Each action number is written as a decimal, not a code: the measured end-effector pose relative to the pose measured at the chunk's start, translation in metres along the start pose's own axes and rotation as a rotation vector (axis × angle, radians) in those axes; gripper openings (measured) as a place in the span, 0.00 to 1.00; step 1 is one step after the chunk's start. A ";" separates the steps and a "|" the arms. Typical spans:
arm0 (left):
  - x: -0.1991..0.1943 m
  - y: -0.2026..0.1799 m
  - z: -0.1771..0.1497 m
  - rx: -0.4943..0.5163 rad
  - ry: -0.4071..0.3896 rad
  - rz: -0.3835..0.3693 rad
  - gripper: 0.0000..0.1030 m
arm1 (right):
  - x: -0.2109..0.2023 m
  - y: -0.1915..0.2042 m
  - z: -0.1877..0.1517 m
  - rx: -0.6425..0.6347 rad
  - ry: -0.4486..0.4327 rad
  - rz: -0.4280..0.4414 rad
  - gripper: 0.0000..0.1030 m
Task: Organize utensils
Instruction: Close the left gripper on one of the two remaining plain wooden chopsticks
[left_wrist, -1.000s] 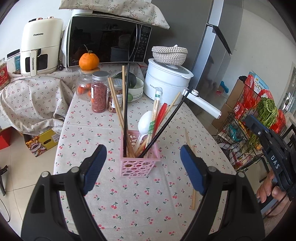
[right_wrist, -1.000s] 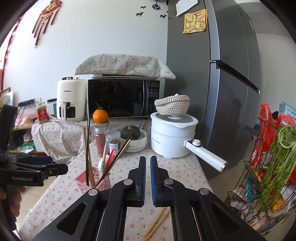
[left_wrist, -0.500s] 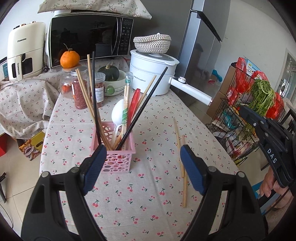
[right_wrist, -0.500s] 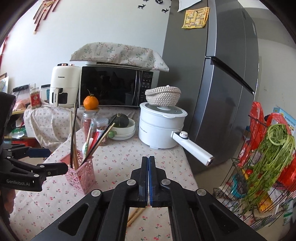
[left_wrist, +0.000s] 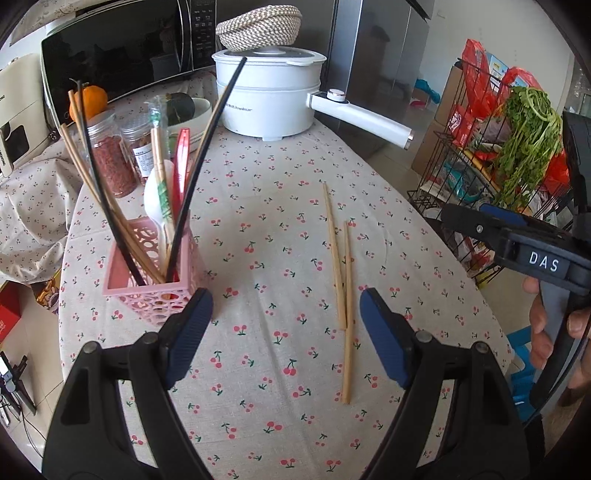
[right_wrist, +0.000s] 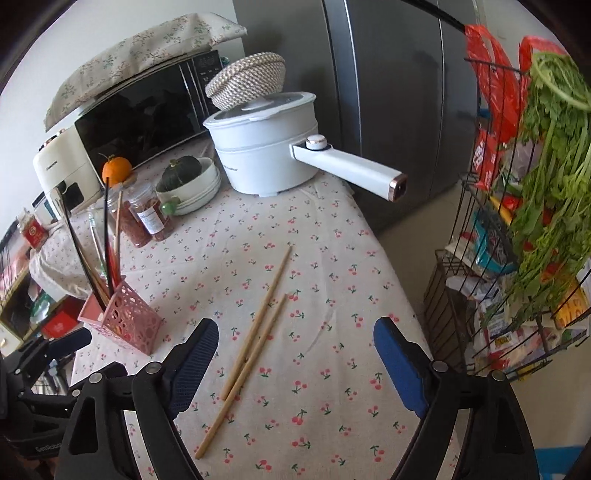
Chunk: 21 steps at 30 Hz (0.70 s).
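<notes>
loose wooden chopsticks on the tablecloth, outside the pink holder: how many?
2. Longer chopstick and shorter chopstick lie side by side, overlapping, right of the pink holder. None seem hidden.

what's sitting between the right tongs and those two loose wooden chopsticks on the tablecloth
Nothing visible. The right tongs are opening, with nothing in them, over bare tablecloth, and the two wooden chopsticks lie flat just ahead of them. The pink utensil basket stands off to the left, clear of that path.

"DAS" stands in white letters on the right gripper (left_wrist: 480, 221) body — "GenRobot" shows partly on the left gripper (right_wrist: 48, 350).
</notes>
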<state>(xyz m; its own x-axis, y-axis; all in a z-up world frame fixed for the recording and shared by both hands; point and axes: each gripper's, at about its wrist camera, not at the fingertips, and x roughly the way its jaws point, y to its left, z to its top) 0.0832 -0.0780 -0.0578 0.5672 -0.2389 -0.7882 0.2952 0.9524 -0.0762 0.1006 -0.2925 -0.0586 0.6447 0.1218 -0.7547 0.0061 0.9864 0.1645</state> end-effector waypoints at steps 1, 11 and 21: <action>0.006 -0.004 0.002 0.008 0.018 0.004 0.79 | 0.006 -0.008 0.000 0.026 0.032 -0.013 0.88; 0.077 -0.030 0.042 -0.030 0.173 -0.004 0.79 | 0.045 -0.058 -0.009 0.163 0.233 -0.082 0.94; 0.146 -0.035 0.074 -0.130 0.259 -0.090 0.58 | 0.064 -0.061 -0.014 0.125 0.335 -0.075 0.96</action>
<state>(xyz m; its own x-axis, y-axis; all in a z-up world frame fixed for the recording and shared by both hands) 0.2126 -0.1605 -0.1247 0.3234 -0.2834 -0.9028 0.2248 0.9498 -0.2177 0.1312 -0.3437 -0.1262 0.3530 0.0999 -0.9303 0.1509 0.9752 0.1620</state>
